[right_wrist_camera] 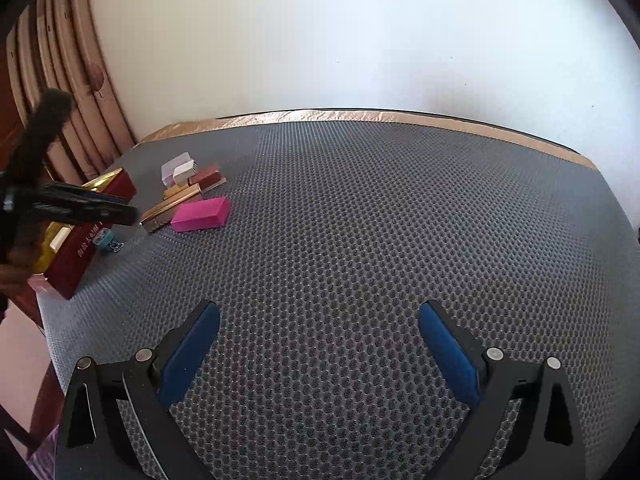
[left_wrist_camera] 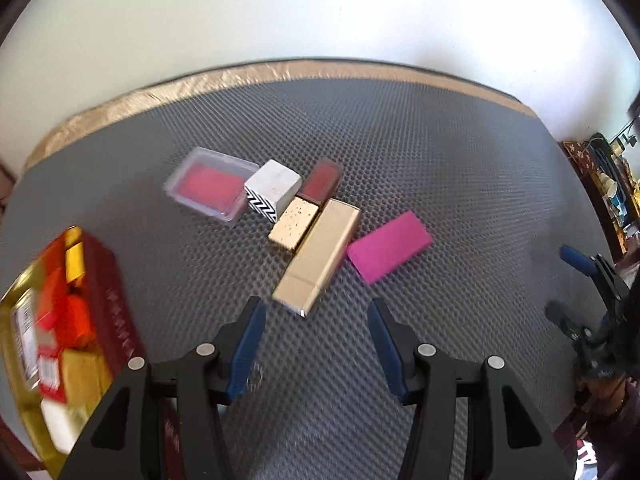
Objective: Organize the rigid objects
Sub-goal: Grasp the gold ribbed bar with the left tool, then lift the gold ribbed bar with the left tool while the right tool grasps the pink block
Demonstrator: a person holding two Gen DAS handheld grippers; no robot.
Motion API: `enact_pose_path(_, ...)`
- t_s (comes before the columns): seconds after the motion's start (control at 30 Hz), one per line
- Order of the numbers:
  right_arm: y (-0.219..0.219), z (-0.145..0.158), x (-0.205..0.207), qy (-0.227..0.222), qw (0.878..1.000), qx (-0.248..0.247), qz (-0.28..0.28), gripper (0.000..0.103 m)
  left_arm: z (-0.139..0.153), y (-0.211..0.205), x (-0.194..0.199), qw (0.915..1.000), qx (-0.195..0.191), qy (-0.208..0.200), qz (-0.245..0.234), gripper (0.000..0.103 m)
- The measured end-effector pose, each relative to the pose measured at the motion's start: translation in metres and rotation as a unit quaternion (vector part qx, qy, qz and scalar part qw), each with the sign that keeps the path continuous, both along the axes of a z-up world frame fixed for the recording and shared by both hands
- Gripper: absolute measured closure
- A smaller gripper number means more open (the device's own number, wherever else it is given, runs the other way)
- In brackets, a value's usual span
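Note:
Small rigid items lie clustered on the grey mat: a long gold box (left_wrist_camera: 318,256), a gold-flecked block (left_wrist_camera: 293,225), a white block with zigzag side (left_wrist_camera: 272,189), a dark red case (left_wrist_camera: 320,178), a clear case with red inside (left_wrist_camera: 210,186) and a magenta block (left_wrist_camera: 390,246) (right_wrist_camera: 202,213). A red and gold box (left_wrist_camera: 68,320) (right_wrist_camera: 86,236) at the left holds several small items. My left gripper (left_wrist_camera: 316,308) is open and empty, just short of the long gold box. My right gripper (right_wrist_camera: 320,312) is open and empty over bare mat.
The grey honeycomb mat (right_wrist_camera: 380,220) has a gold-taped far edge against a white wall. A small teal item with a chain (right_wrist_camera: 107,240) lies by the red box. The right gripper shows at the right edge of the left wrist view (left_wrist_camera: 592,292).

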State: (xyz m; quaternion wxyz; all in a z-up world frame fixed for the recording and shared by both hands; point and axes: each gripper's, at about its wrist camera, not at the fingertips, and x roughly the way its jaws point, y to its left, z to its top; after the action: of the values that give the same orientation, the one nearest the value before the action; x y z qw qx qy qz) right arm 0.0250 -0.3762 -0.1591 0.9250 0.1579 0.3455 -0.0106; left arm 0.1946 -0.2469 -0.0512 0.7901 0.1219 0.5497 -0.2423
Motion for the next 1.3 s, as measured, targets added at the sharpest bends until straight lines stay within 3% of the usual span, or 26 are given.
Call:
enact_pose_path(0.27,0.001,-0.001,0.003,0.005,1.000,0.010,0.013,0.004,-0.025,-0.011,0.030,0.9990,-0.004,0.045,-0.003,0.049)
enact_pose_path(0.4,0.003,-0.004,0.007,0.009,1.000,0.013,0.019,0.004,-0.031,-0.020,0.035,0.9995,0.009,0.027,-0.017,0.049)
enact_pose_path(0.5,0.004,-0.006,0.010,0.016,1.000,0.014,0.021,0.004,-0.032,-0.027,0.034,0.9993,0.022,0.008,-0.028,0.063)
enact_pose_path(0.57,0.005,-0.008,0.012,0.022,0.999,0.013,0.024,0.004,-0.031,-0.029,0.029,0.9995,0.019,0.008,-0.026,0.072)
enact_pose_path(0.77,0.006,-0.007,0.012,0.016,0.999,0.016,0.028,0.004,-0.026,-0.008,-0.011,0.9988,-0.027,0.021,0.035,0.073)
enact_pose_path(0.83,0.008,-0.004,0.010,0.003,0.998,0.025,0.052,0.004,-0.022,-0.001,-0.031,0.9971,-0.049,0.026,0.052,0.073)
enact_pose_path(0.93,0.022,0.010,0.023,-0.018,0.991,0.016,0.131,0.004,-0.016,0.004,-0.055,0.9950,-0.064,0.023,0.073,0.073)
enact_pose_path(1.03,0.045,0.031,0.054,-0.029,0.974,-0.036,0.224,0.004,-0.013,0.013,-0.072,0.9938,-0.068,0.020,0.085,0.073)
enact_pose_path(1.17,0.084,0.045,0.101,-0.004,0.936,-0.134,0.326,0.005,-0.011,0.021,-0.083,0.9921,-0.078,0.028,0.094,0.073)
enact_pose_path(1.3,0.122,0.043,0.134,0.036,0.889,-0.214,0.403,0.011,-0.008,0.029,-0.097,0.9913,-0.079,0.031,0.101,0.073)
